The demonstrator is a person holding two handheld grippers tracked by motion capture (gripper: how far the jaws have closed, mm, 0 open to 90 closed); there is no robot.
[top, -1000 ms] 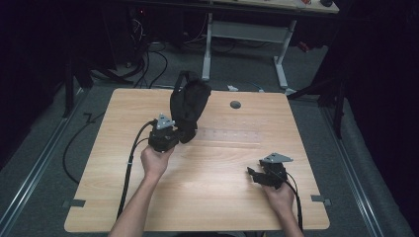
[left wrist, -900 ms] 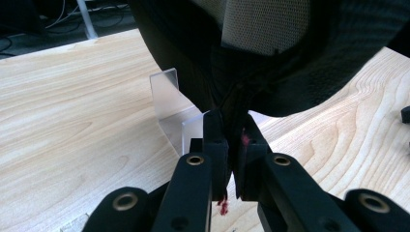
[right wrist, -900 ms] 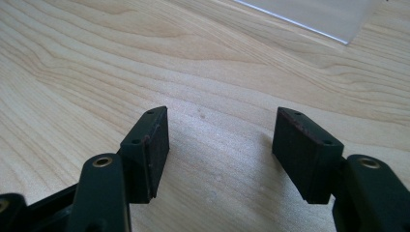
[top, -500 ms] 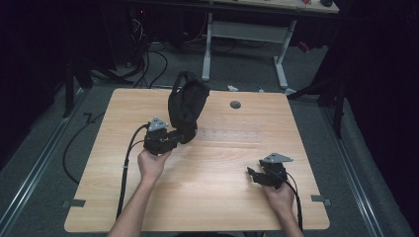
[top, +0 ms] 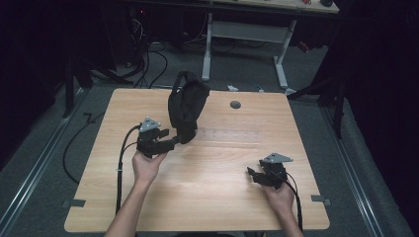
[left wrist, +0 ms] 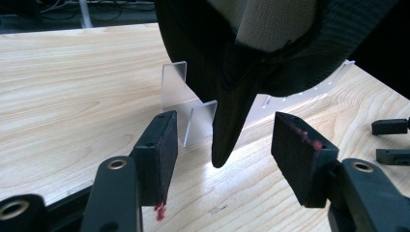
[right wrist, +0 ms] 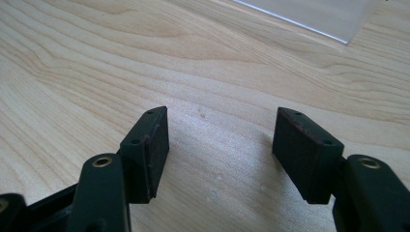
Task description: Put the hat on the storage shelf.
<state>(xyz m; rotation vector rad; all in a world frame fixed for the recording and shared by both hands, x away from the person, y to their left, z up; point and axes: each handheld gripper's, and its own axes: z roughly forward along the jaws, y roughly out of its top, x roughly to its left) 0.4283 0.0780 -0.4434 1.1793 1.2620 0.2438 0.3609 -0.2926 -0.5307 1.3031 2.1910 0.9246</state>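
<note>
Spreading wide under everything: a wooden table (top: 207, 197), pale and bare at the near side. Standing on a clear plastic stand (left wrist: 186, 104) near the far middle of the table: a black cap (top: 185, 106), its dark brim pointing down toward the wood. Showing a light mesh inside, up close in the left gripper view. Lying flat to the right of the cap: a clear plastic strip (top: 227, 134) with small dots.

Reaching in at the near left of the cap: the left gripper (left wrist: 220, 154), held in a hand (top: 146, 165), jaws gaping wide apart, one on each side of the brim tip, touching nothing. Resting well away from the cap, toward the near right of the table: the right gripper (right wrist: 220, 147), also spread wide, holding nothing, with bare wood between its pads (right wrist: 157, 145). Sitting beyond the cap to the right: a small round grey cover (top: 235, 104).
</note>
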